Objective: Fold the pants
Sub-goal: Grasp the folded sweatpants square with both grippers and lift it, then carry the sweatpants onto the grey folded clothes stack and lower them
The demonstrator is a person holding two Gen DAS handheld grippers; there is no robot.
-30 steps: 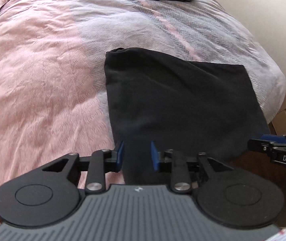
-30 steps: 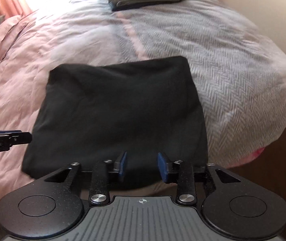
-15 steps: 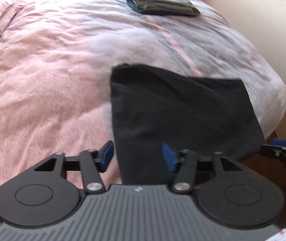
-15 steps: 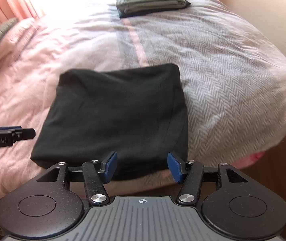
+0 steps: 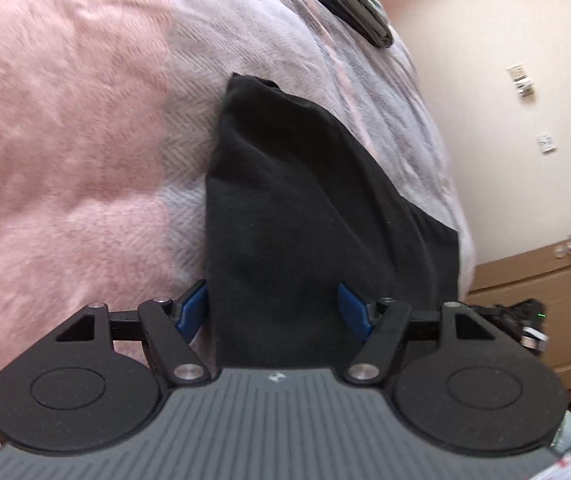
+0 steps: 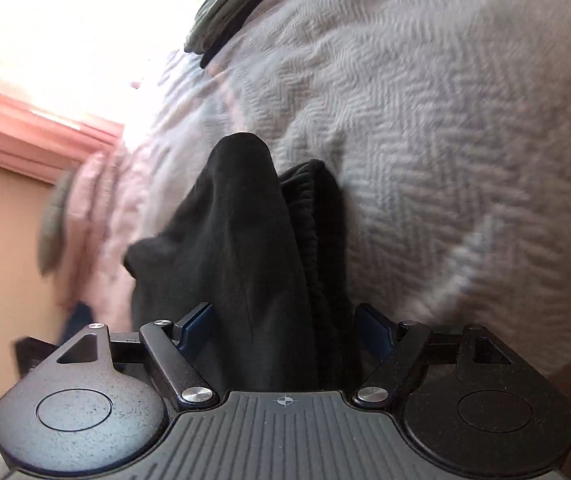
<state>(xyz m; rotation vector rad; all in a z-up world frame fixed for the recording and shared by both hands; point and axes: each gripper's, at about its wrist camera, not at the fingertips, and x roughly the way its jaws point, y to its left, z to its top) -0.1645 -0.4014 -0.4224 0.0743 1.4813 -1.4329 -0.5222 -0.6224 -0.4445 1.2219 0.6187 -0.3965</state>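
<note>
Your left claw [image 5: 273, 308] and right claw [image 6: 285, 330] both gape wide, each straddling an edge of the folded black pants [image 5: 305, 216] on the bed [image 5: 65, 120].

left tongs [image 5: 273, 308]: jaws wide apart, tilted; right tongs [image 6: 285, 330]: jaws wide apart, rolled sideways

The pants [image 5: 305, 208] lie on the bed [image 5: 85, 120] near its edge; a folded stack of clothes [image 5: 349, 4] sits farther back.
</note>
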